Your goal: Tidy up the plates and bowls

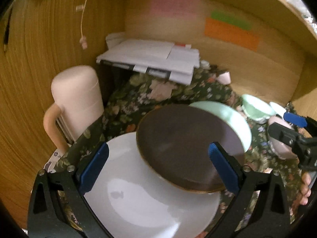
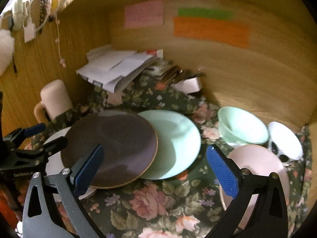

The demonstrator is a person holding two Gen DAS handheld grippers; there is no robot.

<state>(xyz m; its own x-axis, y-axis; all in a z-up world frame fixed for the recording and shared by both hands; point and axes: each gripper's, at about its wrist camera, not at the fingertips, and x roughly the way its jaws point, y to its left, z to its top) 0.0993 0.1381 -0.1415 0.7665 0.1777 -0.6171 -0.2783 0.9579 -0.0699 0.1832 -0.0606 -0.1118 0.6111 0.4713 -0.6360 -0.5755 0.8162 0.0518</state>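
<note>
A dark brown plate (image 1: 184, 146) lies across a white plate (image 1: 138, 198) and a mint plate (image 1: 227, 117). My left gripper (image 1: 158, 168) is open above the white and brown plates, holding nothing. In the right wrist view the brown plate (image 2: 113, 146) overlaps the mint plate (image 2: 176, 144) and the white plate (image 2: 53, 158). My right gripper (image 2: 154, 168) is open and empty over the mint plate's near edge. A mint bowl (image 2: 241, 127), a white patterned bowl (image 2: 285, 140) and a pink bowl (image 2: 257, 170) sit at the right.
Everything rests on a floral cloth (image 2: 150, 202) inside a wooden alcove. A pink mug (image 1: 77, 101) stands at the left. A pile of white papers (image 1: 150, 57) lies at the back. The wooden walls (image 2: 257, 79) close in behind and on both sides.
</note>
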